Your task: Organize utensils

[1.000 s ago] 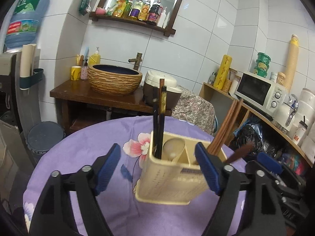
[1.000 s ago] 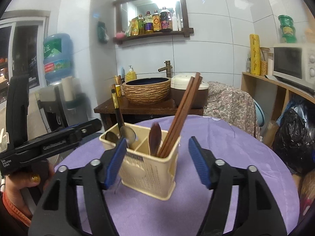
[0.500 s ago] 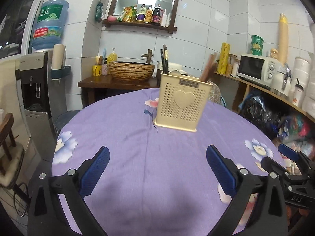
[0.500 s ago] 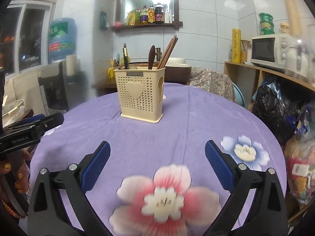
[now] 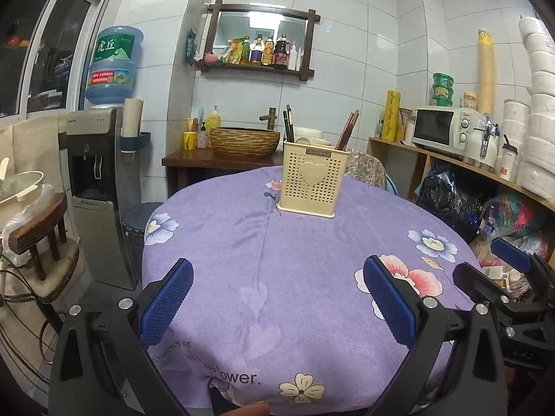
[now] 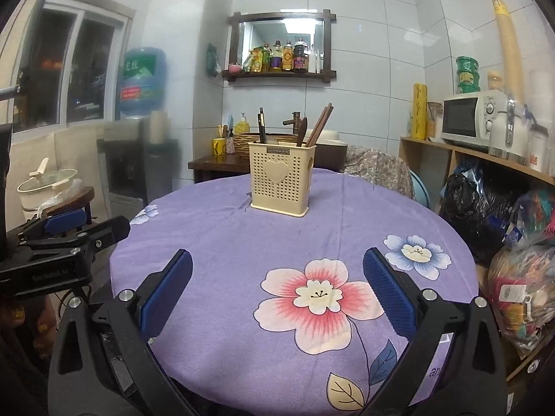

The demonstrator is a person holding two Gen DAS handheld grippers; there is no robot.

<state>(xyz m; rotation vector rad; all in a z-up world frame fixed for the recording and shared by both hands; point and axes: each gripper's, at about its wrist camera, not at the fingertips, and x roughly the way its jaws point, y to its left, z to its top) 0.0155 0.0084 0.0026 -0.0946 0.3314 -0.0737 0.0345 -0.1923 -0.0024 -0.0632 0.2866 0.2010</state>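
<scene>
A cream perforated utensil holder (image 5: pixel 313 179) with a heart on its front stands upright at the far side of the round purple table (image 5: pixel 295 277); it also shows in the right wrist view (image 6: pixel 281 179). Dark chopsticks (image 5: pixel 288 127) and brown chopsticks (image 5: pixel 348 130) stick up out of it, and a brown spoon (image 6: pixel 301 132) shows in the right view. My left gripper (image 5: pixel 277 293) is open and empty over the table's near edge. My right gripper (image 6: pixel 276 289) is open and empty, over the near right part of the table.
A water dispenser (image 5: pixel 100 187) and a wooden stool (image 5: pixel 38 235) stand left of the table. A wooden shelf with a microwave (image 5: pixel 447 128) and bags (image 5: pixel 451 204) runs along the right. A basin cabinet (image 5: pixel 222 159) stands behind the table.
Both grippers have pulled back from around the utensil holder to the table's near edge. The holder now stands far ahead of them.
</scene>
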